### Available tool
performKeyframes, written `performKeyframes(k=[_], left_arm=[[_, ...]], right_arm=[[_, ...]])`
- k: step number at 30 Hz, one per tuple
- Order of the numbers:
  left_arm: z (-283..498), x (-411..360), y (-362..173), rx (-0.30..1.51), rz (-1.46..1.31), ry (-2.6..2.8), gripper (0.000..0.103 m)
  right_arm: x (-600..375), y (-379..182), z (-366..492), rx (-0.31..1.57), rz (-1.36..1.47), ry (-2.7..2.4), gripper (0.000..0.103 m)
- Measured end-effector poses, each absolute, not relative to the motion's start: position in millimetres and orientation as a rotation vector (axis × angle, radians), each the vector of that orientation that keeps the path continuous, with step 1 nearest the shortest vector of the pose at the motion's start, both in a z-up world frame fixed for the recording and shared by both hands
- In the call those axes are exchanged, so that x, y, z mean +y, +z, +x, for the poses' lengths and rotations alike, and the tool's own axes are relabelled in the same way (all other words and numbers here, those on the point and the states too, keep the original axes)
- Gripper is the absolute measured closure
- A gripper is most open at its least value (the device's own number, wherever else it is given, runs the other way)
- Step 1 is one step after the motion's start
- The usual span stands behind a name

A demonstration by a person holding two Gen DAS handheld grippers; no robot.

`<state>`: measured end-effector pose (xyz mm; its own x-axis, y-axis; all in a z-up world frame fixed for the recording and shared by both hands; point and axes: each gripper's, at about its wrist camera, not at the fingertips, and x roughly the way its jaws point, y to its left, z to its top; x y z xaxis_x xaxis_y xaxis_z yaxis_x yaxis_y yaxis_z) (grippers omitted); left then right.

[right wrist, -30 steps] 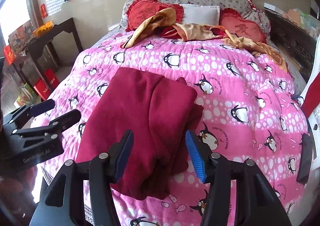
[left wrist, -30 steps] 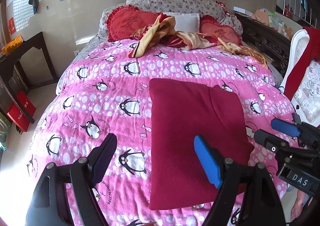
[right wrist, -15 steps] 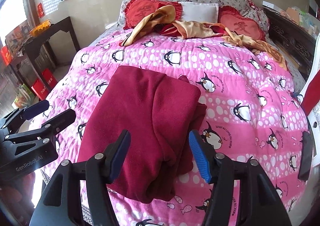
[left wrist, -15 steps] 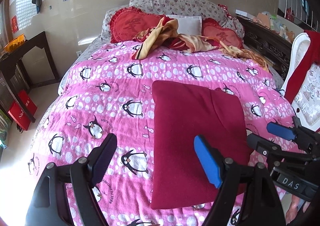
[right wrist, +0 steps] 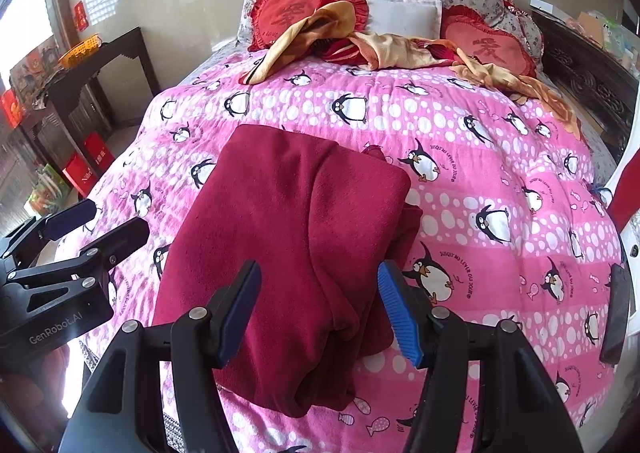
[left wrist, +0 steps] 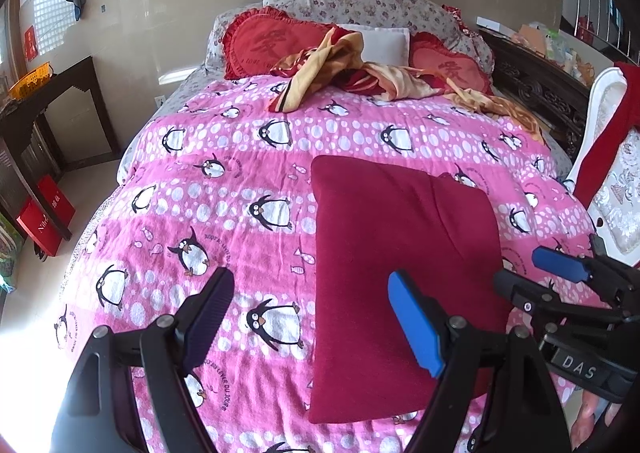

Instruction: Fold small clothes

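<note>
Bedroom | pink penguin quilt [left wrist: 248,189] | folded red garment [left wrist: 400,253] | left hand-held gripper [left wrist: 308,317], right hand-held gripper [right wrist: 318,309] apart, empty

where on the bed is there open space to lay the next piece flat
Bare penguin blanket lies left of the folded red garment, out to the bed's edge, and as a band between it and the yellow clothes. The head end is crowded: those clothes against the red heart cushions.

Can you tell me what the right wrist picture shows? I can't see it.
A folded dark red garment lies on a pink penguin blanket, with the open right tongs above its near edge, gripping nothing. The left tongs show at left.
</note>
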<state>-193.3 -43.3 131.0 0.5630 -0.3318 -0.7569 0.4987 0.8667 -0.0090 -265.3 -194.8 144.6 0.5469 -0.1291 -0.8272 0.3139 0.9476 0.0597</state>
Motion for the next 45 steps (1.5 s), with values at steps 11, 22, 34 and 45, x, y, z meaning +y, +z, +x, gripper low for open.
performKeyframes(k=[11,22,34,45], left_arm=[[-186,-41,126,0.849,0.219,-0.477,0.02],[-180,-41,121,0.866,0.212,-0.477,0.02],[-179,-43,116,0.876,0.216,-0.479,0.02],[-179,-44,112,0.871,0.217,-0.489,0.02]], right_arm=[[-193,139,-256,0.982,0.2,-0.26,0.058],[-194,134,-251,0.997,0.208,-0.257,0.058],[-194,129,-248,1.01,0.218,-0.252,0.058],[-193,123,-243,1.026,0.221,-0.243,0.057]])
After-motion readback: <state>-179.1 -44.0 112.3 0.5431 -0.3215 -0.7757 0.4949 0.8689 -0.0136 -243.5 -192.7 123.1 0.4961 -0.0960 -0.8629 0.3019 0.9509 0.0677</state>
